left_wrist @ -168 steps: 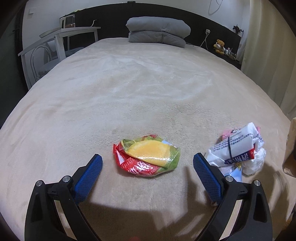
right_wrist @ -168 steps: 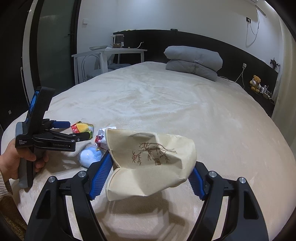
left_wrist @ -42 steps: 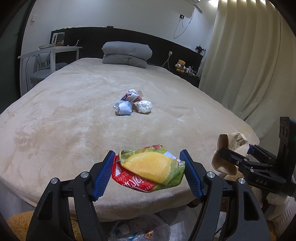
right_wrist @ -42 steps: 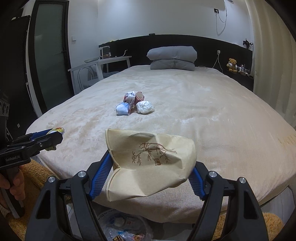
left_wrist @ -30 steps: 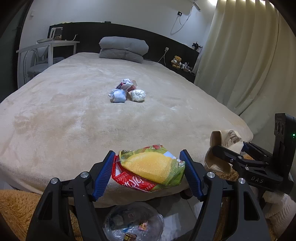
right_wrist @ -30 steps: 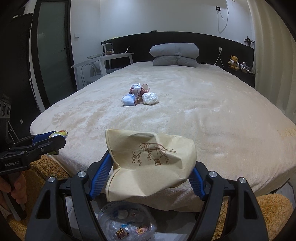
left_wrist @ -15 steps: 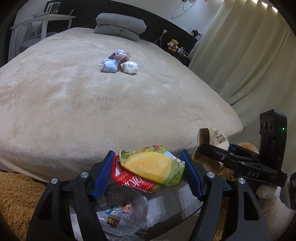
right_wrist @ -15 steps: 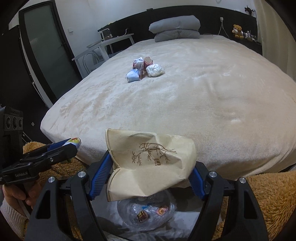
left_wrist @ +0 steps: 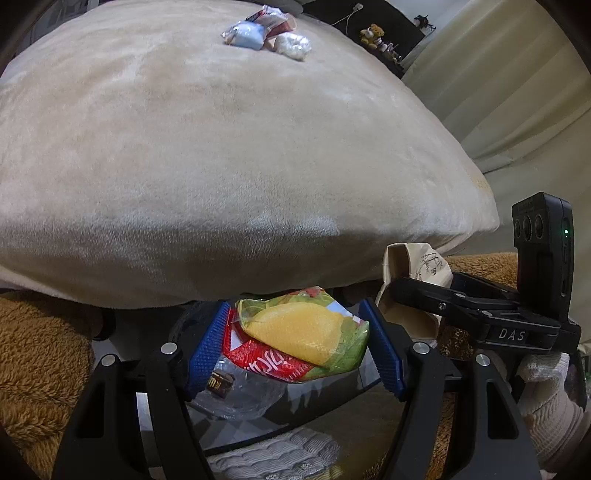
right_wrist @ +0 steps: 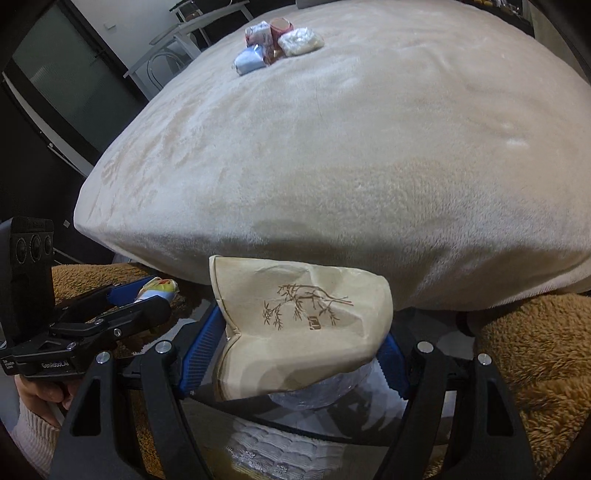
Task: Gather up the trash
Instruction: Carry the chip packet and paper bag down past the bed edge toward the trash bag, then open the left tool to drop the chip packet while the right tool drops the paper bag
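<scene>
Both tools loaded, over the bin, release not yet made.

Left tool [left_wrist: 297, 345]: blue pads pressed on either side of a crumpled snack wrapper [left_wrist: 301, 334], yellow and green over red. Directly under it, at 6 o'clock, a clear plastic bin liner [left_wrist: 236, 391] with small scraps already inside. The wrapper sits over the liner's right part, not its middle.

Right tool [right_wrist: 295, 350]: clamped on a crushed beige paper cup [right_wrist: 299, 321] with a branch print, mouth turned toward 9 o'clock. The clear liner [right_wrist: 325, 391] shows just below the cup's lower edge.

To do the drop well, my reading: bring each piece squarely over the liner's mouth before letting go, and go low, since both are light and could bounce or drift onto the brown shaggy rug [left_wrist: 40, 354] either side. Open one tool at a time so the pieces do not collide. The two tools are near each other; keep them from knocking.

Pose: both tools tipped steeply downward past the bed's foot edge, side by side. In the right view the left tool [right_wrist: 155, 291] lies at 9 o'clock with the person's hand [right_wrist: 40, 391] on its handle; in the left view the right tool [left_wrist: 402, 291] lies at 3 o'clock.

Far: on the beige bed [left_wrist: 221, 166], toward 12 o'clock, a small heap of leftover trash [left_wrist: 267, 33] waits: a pale blue wad, a white wad, printed wrappers. Well apart from both tools.
</scene>
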Motion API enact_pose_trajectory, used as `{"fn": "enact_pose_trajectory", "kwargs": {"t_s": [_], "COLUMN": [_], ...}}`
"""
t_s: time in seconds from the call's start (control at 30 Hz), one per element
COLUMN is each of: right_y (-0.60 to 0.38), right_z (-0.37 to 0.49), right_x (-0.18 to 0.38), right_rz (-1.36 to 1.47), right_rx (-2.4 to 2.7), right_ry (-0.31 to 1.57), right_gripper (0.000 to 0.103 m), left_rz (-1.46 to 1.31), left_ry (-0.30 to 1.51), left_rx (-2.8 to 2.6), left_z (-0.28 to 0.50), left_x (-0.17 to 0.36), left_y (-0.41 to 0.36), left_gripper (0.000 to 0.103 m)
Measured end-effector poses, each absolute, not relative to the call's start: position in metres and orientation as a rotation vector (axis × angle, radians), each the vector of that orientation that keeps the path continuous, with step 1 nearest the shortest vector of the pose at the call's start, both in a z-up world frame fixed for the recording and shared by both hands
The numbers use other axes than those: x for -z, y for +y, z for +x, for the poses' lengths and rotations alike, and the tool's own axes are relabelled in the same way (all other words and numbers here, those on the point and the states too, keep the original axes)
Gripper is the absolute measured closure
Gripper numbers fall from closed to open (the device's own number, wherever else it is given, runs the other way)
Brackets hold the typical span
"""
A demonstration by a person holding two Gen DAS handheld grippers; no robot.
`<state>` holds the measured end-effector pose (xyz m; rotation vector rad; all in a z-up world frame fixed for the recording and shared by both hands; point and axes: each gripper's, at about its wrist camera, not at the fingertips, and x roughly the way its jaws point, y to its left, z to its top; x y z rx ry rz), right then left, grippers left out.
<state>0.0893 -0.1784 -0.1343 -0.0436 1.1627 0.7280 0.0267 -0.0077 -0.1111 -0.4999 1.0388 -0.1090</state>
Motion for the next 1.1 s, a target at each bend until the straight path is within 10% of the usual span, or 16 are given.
{"fn": "enact_pose_trajectory", "kwargs": {"t_s": [1.1], "right_y": [-0.155], "right_z": [0.106], "right_x": [0.212], "right_rz": [-0.075], "right_rx": [-0.628], "right_ry": [1.535], "right_gripper": [0.026], "left_rz": [-0.591], "left_ry": [1.395], "left_rx": [0.069], "left_z": [0.041], "left_x": [0.192], "left_y": [-0.004], "left_gripper": [0.033]}}
